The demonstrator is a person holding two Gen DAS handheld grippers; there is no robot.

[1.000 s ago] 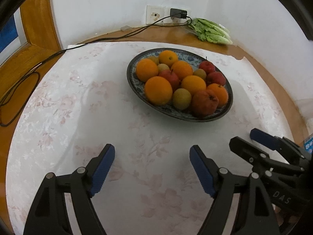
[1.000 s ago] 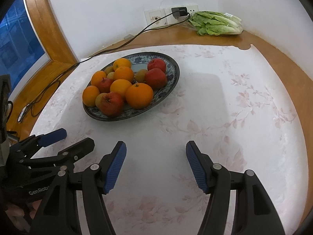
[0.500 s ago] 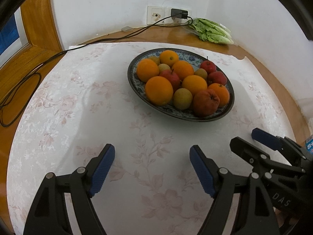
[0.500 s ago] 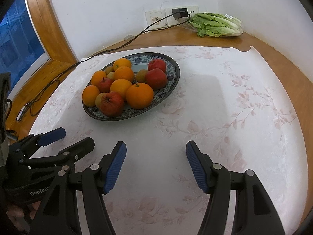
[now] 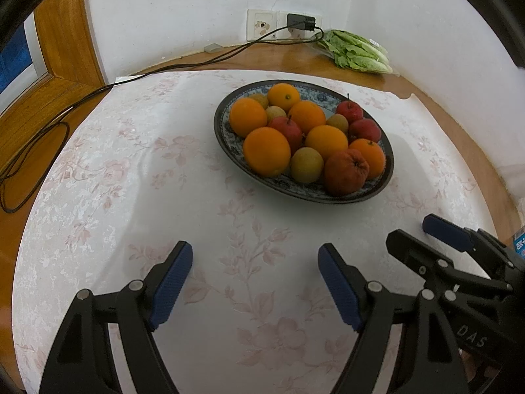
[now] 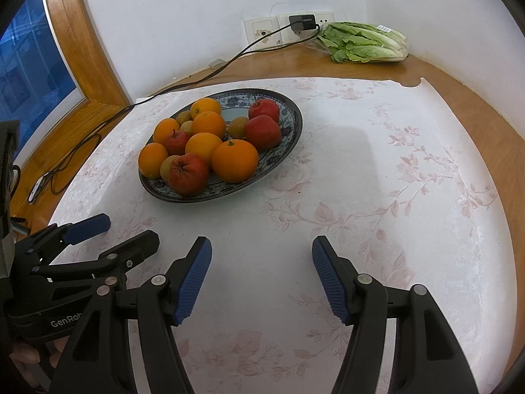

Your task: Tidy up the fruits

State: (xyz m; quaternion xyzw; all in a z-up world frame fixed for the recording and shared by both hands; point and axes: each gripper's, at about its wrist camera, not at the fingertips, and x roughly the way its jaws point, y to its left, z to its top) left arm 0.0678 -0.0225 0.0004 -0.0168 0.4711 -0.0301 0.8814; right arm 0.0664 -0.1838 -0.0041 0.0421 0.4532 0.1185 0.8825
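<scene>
A blue patterned oval plate (image 5: 388, 167) (image 6: 292, 131) holds several oranges (image 5: 266, 156) (image 6: 234, 161), red apples (image 5: 344, 172) (image 6: 188, 174) and small yellow-green fruits (image 5: 306, 164) (image 6: 238, 127). My left gripper (image 5: 254, 284) is open and empty above the tablecloth, short of the plate. My right gripper (image 6: 261, 279) is open and empty, to the right of the left one. The right gripper shows in the left wrist view (image 5: 423, 236), and the left gripper shows in the right wrist view (image 6: 115, 229).
A white floral tablecloth (image 5: 131, 180) (image 6: 393, 180) covers a round wooden table. A bagged lettuce (image 5: 356, 51) (image 6: 364, 42) lies at the back by the wall sockets. A black cable (image 5: 49, 131) (image 6: 98, 131) runs from the charger along the left.
Both grippers have stayed open and nearly still; the views have shifted only slightly. The fruit has not moved.
</scene>
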